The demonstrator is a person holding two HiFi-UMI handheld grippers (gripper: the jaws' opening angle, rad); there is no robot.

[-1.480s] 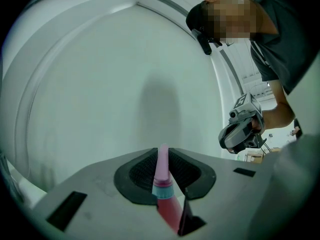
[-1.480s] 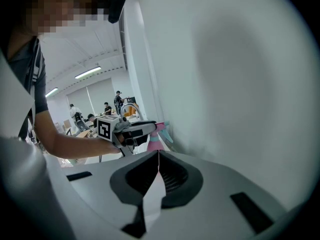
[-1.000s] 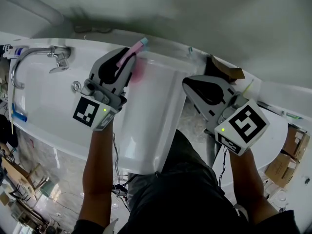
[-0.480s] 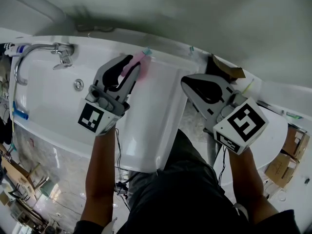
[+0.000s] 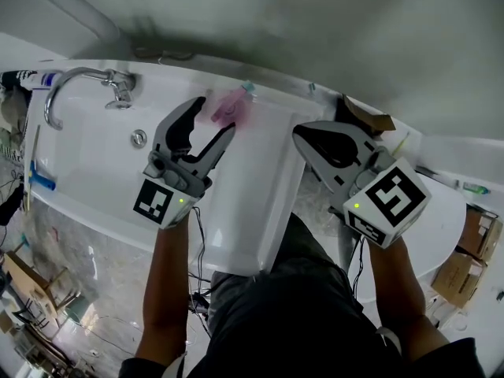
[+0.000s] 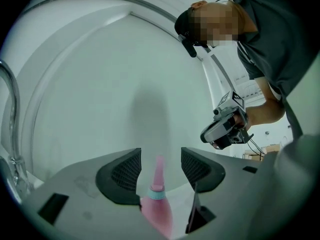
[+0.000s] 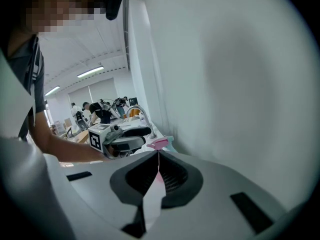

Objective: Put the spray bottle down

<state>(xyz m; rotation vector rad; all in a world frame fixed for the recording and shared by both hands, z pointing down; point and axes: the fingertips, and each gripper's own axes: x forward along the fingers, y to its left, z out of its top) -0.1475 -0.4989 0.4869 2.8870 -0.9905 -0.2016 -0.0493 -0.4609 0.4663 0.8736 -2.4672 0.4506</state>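
The spray bottle [image 5: 228, 109] is a small pink plastic unit with a teal collar. It sits on the back rim of the white sink [image 5: 94, 160], close against the grey wall [image 5: 315, 30], at 1 o'clock from the left gripper's marker cube in the head view. The left gripper [image 5: 211, 118] has just been opening. In the left gripper view the bottle [image 6: 157, 206] shows between the separated jaws with its spout pointing up, and neither ribbed pad presses on it. The head view is blurred here, so whether the base rests fully on the rim cannot be confirmed. Expect a light, thin-walled container: the body will likely flex under a firm squeeze, the smooth plastic may slip if wet, and a tall, narrow shape tips easily. If it must be retaken, grip the body below the collar, not the spout or trigger. The right gripper [image 5: 311, 136] has its jaws together with nothing between them and hangs well apart, at 4 o'clock from the bottle. The faucet [image 5: 83, 77] stands at 9 o'clock, clear of the bottle. A brown cardboard piece [image 5: 366, 116] lies at 3 o'clock, beyond the sink's flat drain section [image 5: 252, 203]. The wall directly behind the bottle limits forward travel, so the likely clear exit for the left gripper is straight back toward 7 o'clock.
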